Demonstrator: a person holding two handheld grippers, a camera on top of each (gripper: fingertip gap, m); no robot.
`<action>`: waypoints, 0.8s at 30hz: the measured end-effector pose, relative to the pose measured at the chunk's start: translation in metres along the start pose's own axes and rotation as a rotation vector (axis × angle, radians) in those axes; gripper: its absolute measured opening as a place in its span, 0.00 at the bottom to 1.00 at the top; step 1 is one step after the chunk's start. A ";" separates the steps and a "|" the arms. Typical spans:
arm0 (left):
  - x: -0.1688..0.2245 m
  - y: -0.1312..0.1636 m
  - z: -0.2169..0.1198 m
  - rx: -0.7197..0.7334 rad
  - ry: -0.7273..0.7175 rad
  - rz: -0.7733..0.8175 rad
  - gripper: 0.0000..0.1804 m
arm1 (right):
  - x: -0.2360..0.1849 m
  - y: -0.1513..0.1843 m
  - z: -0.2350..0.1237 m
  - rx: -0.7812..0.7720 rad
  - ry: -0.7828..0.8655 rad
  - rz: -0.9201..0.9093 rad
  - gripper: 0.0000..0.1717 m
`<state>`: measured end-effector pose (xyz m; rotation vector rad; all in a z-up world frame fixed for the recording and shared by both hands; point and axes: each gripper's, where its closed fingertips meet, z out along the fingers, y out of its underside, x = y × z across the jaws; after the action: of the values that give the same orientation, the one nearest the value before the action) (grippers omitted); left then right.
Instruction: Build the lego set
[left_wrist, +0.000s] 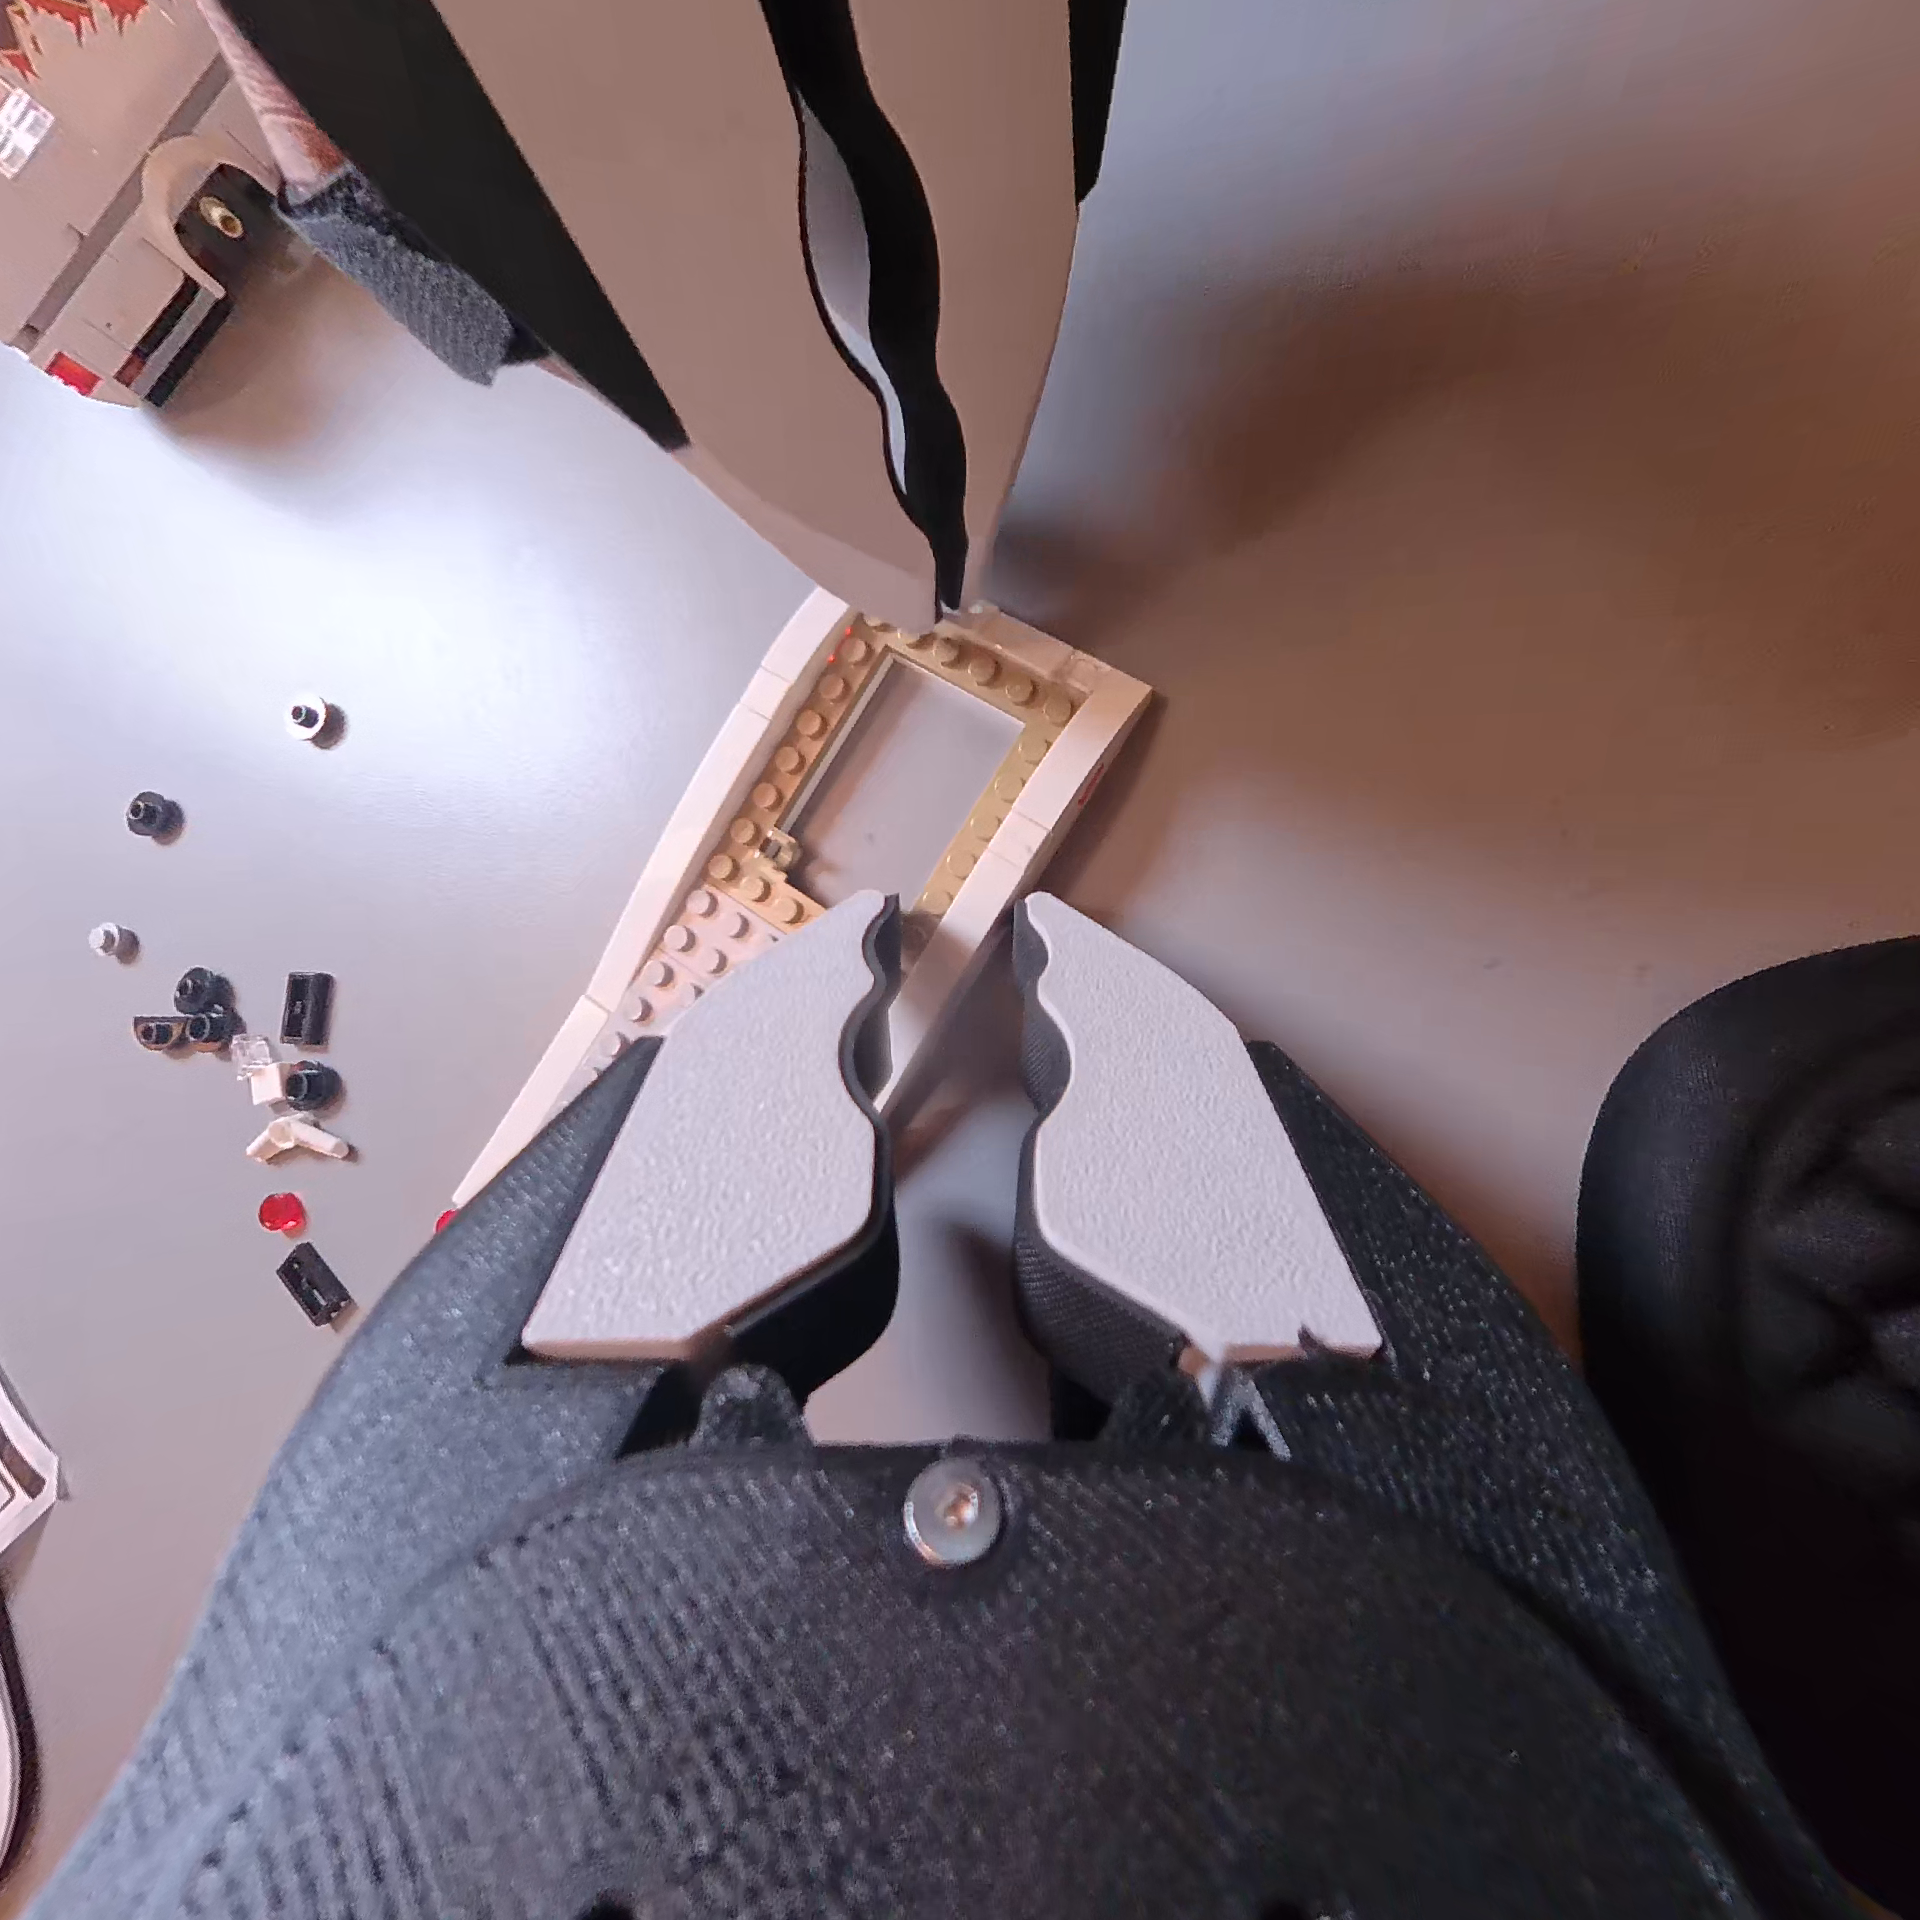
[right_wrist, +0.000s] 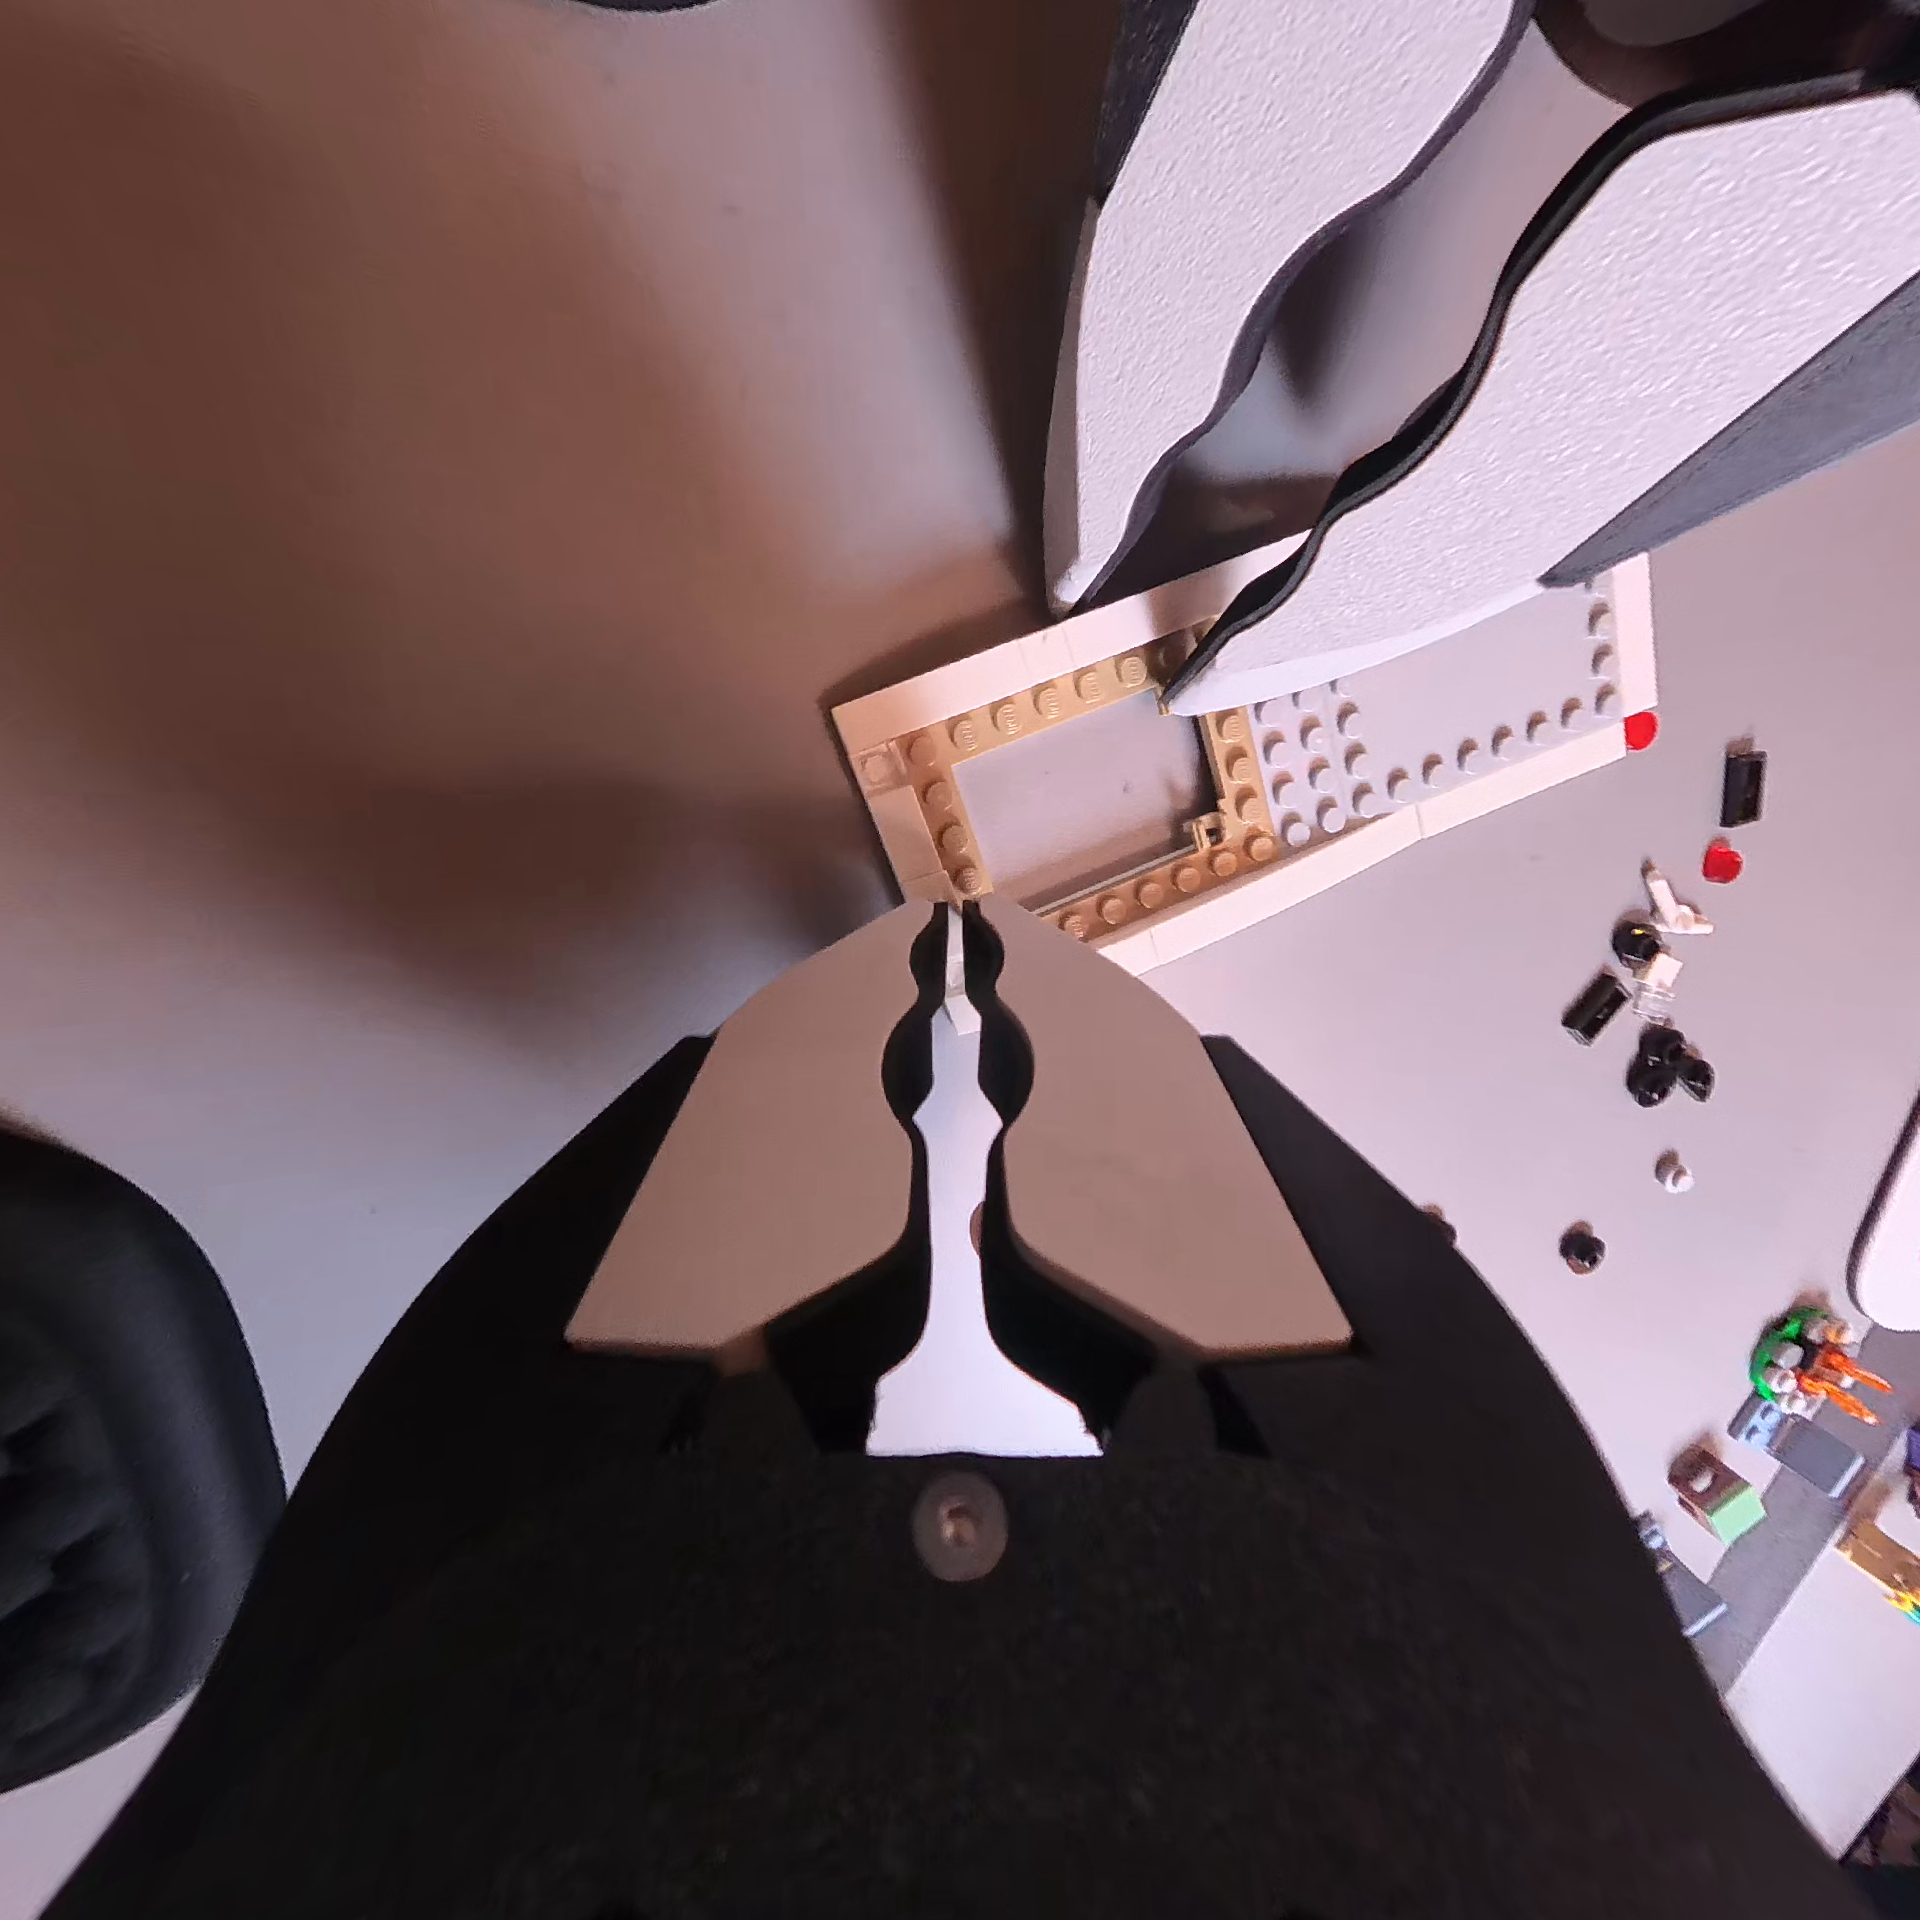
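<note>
left gripper fingers astride white edge of brick frame on desk, contact unclear. right gripper fingers clamped on small white piece at frame corner. loose bricks nearby.

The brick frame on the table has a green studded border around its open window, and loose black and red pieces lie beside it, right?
Not quite: the studded border of the brick frame is tan, not green, as the right wrist view shows. It does surround an open window, and loose black pieces and red pieces lie beside it on the table.
</note>
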<state>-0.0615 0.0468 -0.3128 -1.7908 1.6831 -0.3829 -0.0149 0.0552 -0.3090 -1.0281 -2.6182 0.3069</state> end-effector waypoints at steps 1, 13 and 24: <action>0.000 0.000 0.000 0.001 0.000 0.000 0.11 | 0.000 0.000 0.000 -0.003 -0.009 0.002 0.02; 0.000 0.000 0.000 0.008 0.004 -0.007 0.11 | -0.003 0.000 0.002 -0.064 -0.021 -0.066 0.01; -0.001 0.000 0.001 0.007 0.004 -0.012 0.12 | -0.003 -0.001 0.003 -0.095 0.020 -0.082 0.01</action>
<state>-0.0610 0.0483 -0.3130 -1.7974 1.6724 -0.3974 -0.0143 0.0518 -0.3119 -0.9454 -2.6708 0.1535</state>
